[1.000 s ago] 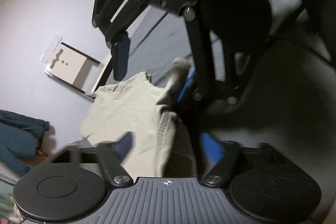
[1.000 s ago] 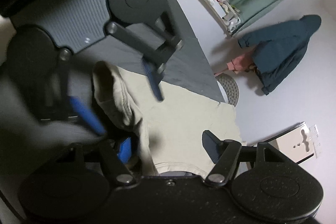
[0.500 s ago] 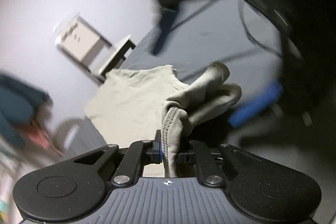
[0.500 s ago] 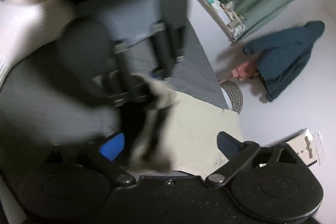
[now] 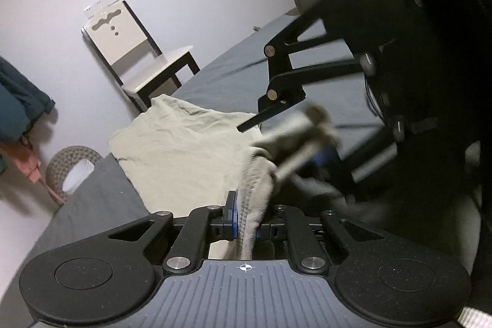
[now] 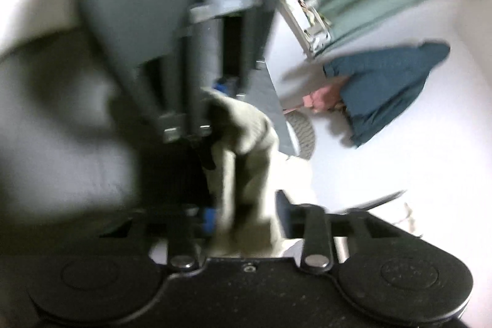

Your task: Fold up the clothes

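Two grippers work one pale garment [image 5: 184,149] spread on the grey bed [image 5: 233,79]. Left wrist view: left gripper [image 5: 246,225], jaws clamped on a ribbed edge at 6 o'clock, likely lifting it to fold; right gripper [image 5: 310,140] blurred at 3 o'clock. Right wrist view: right gripper [image 6: 243,220] has cloth between its jaws; blur hides whether they grip.
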Motion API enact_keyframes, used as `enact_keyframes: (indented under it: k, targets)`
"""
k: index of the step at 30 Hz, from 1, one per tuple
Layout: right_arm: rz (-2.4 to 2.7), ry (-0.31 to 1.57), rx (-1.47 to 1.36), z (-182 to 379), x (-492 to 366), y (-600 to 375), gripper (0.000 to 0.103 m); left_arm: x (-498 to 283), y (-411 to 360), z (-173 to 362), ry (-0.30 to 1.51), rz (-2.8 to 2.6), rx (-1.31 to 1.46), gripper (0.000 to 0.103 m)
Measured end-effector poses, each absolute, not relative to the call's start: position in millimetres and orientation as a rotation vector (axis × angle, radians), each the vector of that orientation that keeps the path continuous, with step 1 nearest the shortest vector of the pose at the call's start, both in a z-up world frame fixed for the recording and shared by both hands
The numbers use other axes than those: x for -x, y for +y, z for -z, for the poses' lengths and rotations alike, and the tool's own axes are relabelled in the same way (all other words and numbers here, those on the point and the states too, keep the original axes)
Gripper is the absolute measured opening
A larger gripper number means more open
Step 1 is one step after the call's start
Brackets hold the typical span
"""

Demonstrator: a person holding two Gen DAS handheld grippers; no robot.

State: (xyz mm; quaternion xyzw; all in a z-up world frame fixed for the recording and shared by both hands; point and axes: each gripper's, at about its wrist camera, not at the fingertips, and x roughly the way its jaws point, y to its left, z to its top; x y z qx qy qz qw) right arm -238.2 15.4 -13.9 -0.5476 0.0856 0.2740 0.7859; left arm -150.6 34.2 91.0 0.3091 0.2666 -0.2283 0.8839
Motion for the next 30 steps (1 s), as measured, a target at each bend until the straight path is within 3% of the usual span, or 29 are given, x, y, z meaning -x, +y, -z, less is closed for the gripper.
enact_keyframes:
  k: [3, 6, 8, 9, 10, 17, 23, 24, 25, 27, 30]
  targets:
    - [-0.637, 0.211, 1.088, 0.2, 236.0, 7.8, 0.020, 161.3, 27.5, -86.4, 0.513, 0.432, -0.763, 0.011]
    - [-0.687, 0.237, 1.027, -7.9, 234.1, 2.7, 0.014, 181.3, 15.9, -72.8, 0.388, 0.397, -0.980, 0.025]
    - [-0.715, 0.254, 0.998, -9.9, 235.8, -0.6, 0.012, 195.6, 7.6, -53.7, 0.277, 0.375, -1.187, 0.050]
    - [-0.730, 0.266, 0.975, -11.3, 235.0, -1.5, 0.012, 201.1, 4.2, -45.3, 0.226, 0.368, -1.264, 0.075]
    - [-0.743, 0.274, 0.955, -12.6, 234.2, -2.6, 0.012, 207.0, 2.1, -36.4, 0.170, 0.364, -1.327, 0.090]
    - [-0.747, 0.326, 0.768, -32.9, 218.4, -19.7, 0.011, 214.9, -6.4, -14.0, 0.142, 0.367, -1.403, 0.091]
    - [-0.777, 0.366, 0.582, -52.6, 202.6, -38.1, 0.011, 195.3, -4.7, -22.9, 0.196, 0.283, -1.272, 0.090]
    - [-0.776, 0.372, 0.561, -55.0, 203.4, -42.1, 0.011, 192.5, -3.3, -25.4, 0.197, 0.277, -1.254, 0.083]
    - [-0.774, 0.378, 0.549, -56.0, 202.8, -45.5, 0.011, 190.6, -2.2, -28.8, 0.198, 0.281, -1.237, 0.067]
    - [-0.766, 0.391, 0.546, -54.1, 197.9, -50.5, 0.011, 188.1, 0.1, -34.8, 0.187, 0.285, -1.219, 0.054]
    - [-0.763, 0.413, 0.568, -48.3, 189.7, -48.5, 0.011, 187.9, 4.9, -40.9, 0.110, 0.283, -1.233, 0.054]
